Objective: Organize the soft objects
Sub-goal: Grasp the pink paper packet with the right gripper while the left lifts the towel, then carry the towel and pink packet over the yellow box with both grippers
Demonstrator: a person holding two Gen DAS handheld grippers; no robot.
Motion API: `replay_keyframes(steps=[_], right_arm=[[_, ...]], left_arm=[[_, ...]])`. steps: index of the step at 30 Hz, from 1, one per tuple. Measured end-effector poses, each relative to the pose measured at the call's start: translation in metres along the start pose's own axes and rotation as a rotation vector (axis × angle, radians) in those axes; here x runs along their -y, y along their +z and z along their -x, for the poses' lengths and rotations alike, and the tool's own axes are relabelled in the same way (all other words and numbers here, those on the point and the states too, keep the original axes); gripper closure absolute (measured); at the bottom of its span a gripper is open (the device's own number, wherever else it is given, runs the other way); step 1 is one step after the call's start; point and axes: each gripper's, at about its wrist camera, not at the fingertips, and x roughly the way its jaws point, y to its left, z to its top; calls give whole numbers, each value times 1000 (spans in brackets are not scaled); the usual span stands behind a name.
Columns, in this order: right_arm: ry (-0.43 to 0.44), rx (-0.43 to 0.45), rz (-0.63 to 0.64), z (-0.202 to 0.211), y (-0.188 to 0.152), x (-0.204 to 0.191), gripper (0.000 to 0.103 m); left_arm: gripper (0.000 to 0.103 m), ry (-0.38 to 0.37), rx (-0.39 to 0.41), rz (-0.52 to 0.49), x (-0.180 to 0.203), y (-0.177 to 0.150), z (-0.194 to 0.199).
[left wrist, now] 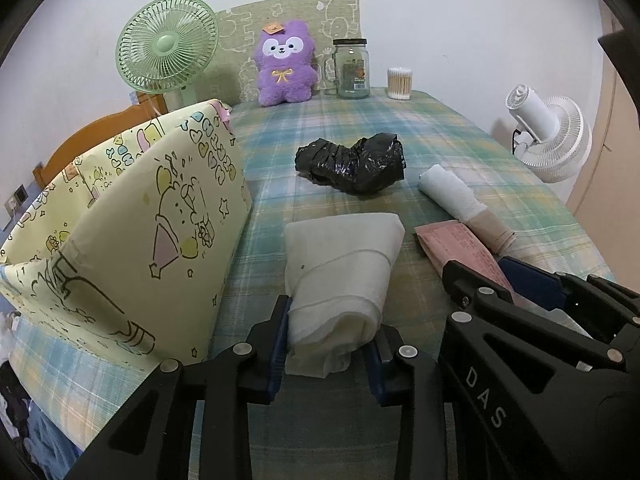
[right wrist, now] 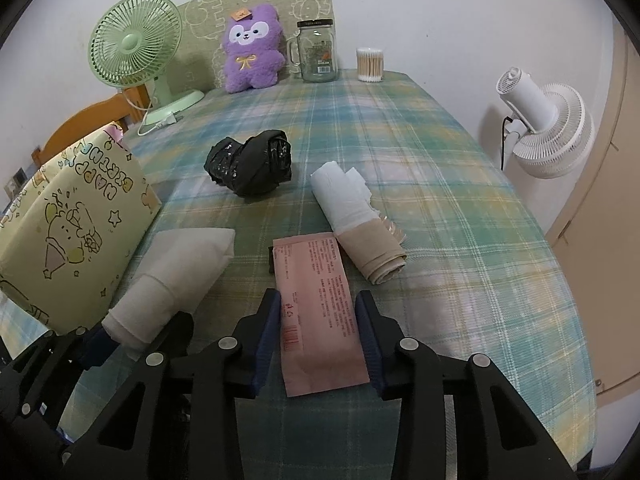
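White cloth (left wrist: 340, 272) is being clamped by left tool (left wrist: 328, 340) at bench (left wrist: 460, 128) centre. Pink packet (right wrist: 316, 304) is being bracketed by right tool (right wrist: 318, 340), at 3 o'clock of cloth; pad contact cannot be told.

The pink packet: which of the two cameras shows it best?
The right wrist view. The pink packet lies there almost whole, printed face up, between the right gripper fingers. In the left wrist view the packet shows only at its far end; the right gripper hides the rest.
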Motion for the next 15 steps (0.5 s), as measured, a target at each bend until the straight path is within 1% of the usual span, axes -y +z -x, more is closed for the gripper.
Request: replay_keyframes(steps=[4,11,15], right_arm=[[-1,20,9,8,4,-1,61],[5,58,2,25,14,-3,61],[7,87,-7,38,24,-3,61]], left_arm=[[73,-20,-2,16,-2,5,5],[73,-32,30,20,-3,17,21],[73,-33,62,16,-4,27,32]])
